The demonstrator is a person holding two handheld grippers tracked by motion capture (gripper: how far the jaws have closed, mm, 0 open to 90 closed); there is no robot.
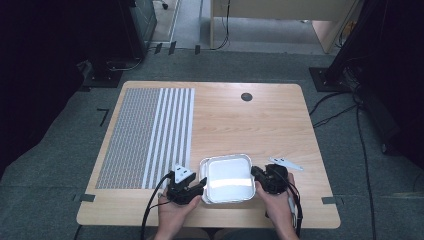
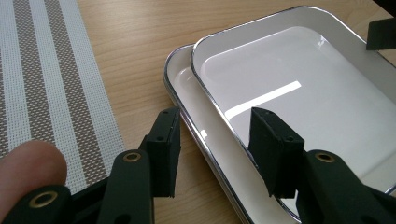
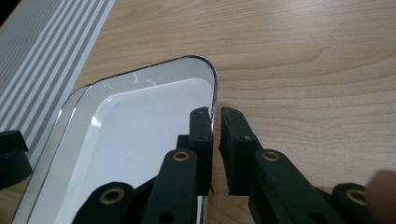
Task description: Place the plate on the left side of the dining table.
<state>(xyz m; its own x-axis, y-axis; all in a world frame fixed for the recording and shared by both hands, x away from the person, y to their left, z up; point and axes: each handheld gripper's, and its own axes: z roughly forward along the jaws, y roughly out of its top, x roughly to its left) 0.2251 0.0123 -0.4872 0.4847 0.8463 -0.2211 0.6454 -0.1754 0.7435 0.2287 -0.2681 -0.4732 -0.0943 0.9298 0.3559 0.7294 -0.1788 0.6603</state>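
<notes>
2 nested trays (image 1: 227, 178) sitting at table's (image 1: 260, 125) 6 o'clock; right gripper (image 3: 216, 140) pinching the upper tray's rim; left gripper (image 2: 215, 140) gaping half-wide, straddling both rims, not pressing.

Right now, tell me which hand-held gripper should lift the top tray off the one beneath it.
Right. The right hand-held gripper is already shut on the top tray at its rim. The left hand-held gripper stands open, its jaws astride the rims of both trays, the lower tray included, pressing on neither.
</notes>
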